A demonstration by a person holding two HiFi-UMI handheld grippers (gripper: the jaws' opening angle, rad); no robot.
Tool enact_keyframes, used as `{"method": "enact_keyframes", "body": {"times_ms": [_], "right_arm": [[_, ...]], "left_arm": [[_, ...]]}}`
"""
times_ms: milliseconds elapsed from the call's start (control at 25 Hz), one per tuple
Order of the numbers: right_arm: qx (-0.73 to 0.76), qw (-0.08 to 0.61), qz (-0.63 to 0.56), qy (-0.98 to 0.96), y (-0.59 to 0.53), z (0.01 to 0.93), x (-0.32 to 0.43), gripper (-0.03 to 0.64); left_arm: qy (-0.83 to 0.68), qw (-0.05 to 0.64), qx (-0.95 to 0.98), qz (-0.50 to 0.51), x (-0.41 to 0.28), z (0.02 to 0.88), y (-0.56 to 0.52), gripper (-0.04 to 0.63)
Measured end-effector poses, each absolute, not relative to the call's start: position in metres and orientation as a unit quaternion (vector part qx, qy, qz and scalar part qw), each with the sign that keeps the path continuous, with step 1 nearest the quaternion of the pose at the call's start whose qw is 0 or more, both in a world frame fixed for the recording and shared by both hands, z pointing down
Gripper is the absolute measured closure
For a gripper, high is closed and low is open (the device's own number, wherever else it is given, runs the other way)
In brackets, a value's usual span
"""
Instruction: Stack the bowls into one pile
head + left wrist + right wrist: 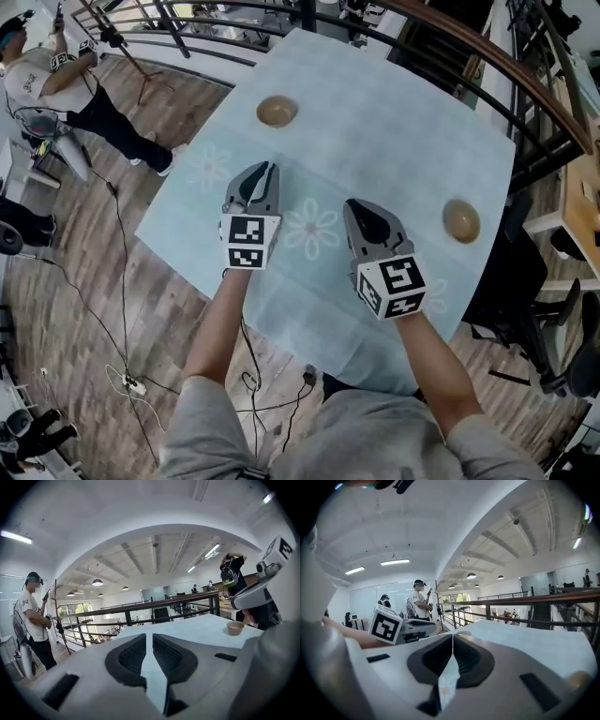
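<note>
Two brown bowls stand apart on the table's pale blue cloth [394,122]: one bowl [277,111] at the far left, the other bowl [461,220] near the right edge. My left gripper [267,169] hovers over the cloth in front of the far bowl, shut and empty. My right gripper [353,208] is beside it, left of the right-hand bowl, also shut with nothing in it. In the left gripper view the jaws [152,635] meet and a bowl [235,627] sits ahead to the right. In the right gripper view the jaws [452,634] meet too.
A metal railing [525,84] runs behind and to the right of the table. A person [56,80] stands on the wooden floor at far left. Cables [127,380] lie on the floor at left. Dark chairs [525,309] stand at the table's right side.
</note>
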State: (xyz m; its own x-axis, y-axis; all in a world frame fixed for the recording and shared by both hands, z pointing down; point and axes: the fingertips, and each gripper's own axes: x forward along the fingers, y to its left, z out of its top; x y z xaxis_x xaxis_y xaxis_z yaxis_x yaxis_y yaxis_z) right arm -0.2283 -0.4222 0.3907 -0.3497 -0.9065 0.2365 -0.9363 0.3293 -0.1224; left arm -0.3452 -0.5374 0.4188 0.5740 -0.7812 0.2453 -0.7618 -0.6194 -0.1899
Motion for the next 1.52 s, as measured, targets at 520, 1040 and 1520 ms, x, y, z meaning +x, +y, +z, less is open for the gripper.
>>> {"method": "enact_keyframes", "body": {"times_ms": [520,1040,1520], "right_arm": [[0.549,0.111,0.155,-0.814,-0.448,0.454,-0.244,0.589],[0.567,0.114,0.194,-0.792,-0.456,0.483,-0.205,0.589],[0.573,0.112,0.203,-0.786,-0.454,0.494,-0.199,0.589]], "left_arm": [[0.4,0.047,-0.89,-0.214,-0.331,0.498,-0.637,0.502],[0.388,0.051,-0.872,-0.295,-0.313,0.568,-0.722,0.502],[0.386,0.099,-0.853,-0.338,-0.305,0.58,-0.75,0.502]]}}
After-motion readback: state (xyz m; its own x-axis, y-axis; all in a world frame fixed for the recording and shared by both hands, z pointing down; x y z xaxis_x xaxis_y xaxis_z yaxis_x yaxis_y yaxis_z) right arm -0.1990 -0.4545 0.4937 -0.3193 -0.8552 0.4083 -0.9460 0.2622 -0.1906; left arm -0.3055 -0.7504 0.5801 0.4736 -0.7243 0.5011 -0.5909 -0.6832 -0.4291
